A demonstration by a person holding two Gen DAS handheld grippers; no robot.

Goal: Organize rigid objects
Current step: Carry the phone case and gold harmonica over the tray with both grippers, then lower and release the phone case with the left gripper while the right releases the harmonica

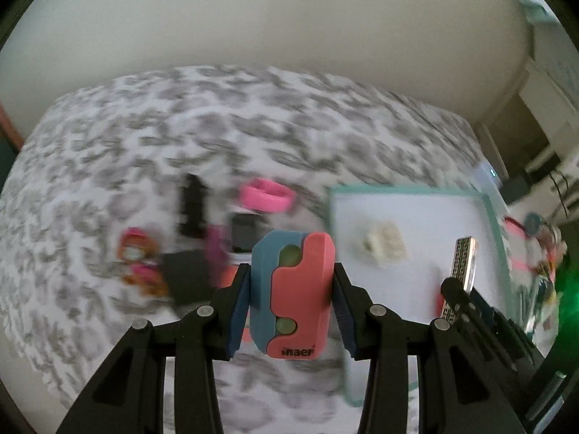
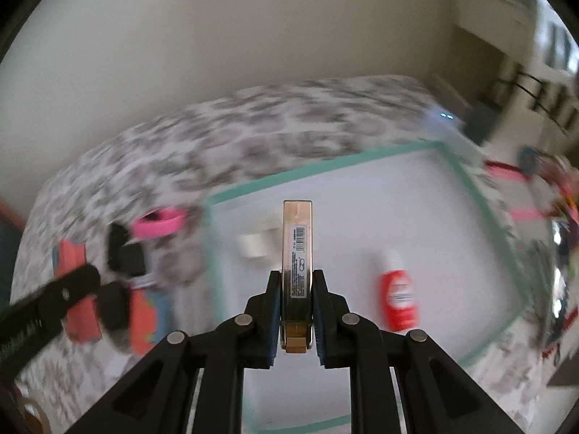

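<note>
**A:** What has each gripper got hold of?

**B:** The left gripper [image 1: 291, 291] has its jaws closed about halfway, clamped on both sides of a chunky blue-and-coral case [image 1: 292, 289]. The right gripper [image 2: 296, 302] has its jaws nearly together, pinching a slim gold box [image 2: 297, 253] that stands on edge and sticks out well ahead of them.

**A:** And where does it all go?

**B:** I'd say the white tray with the teal rim [image 2: 481, 202]. It lies below and ahead of the right jaws; from the left jaws it's off to the right.

**A:** How should the drop be done?

**B:** The views are smeared, so I'd steady both hands first. Then lower the gold box onto bare tray floor, between the white piece [image 2: 255, 246] ahead-left of the jaws and the red bottle [image 2: 398, 298] to their right, and open only once it rests. The case has to clear the rim before release.

**A:** Counts?

**B:** Two things held, one per gripper. In the tray: one white piece, one red bottle. On the patterned bed [image 1: 144, 126], left of the left jaws: one pink ring [image 1: 266, 199], one orange-and-pink toy [image 1: 139, 266], and dark items too blurred to count.
</note>
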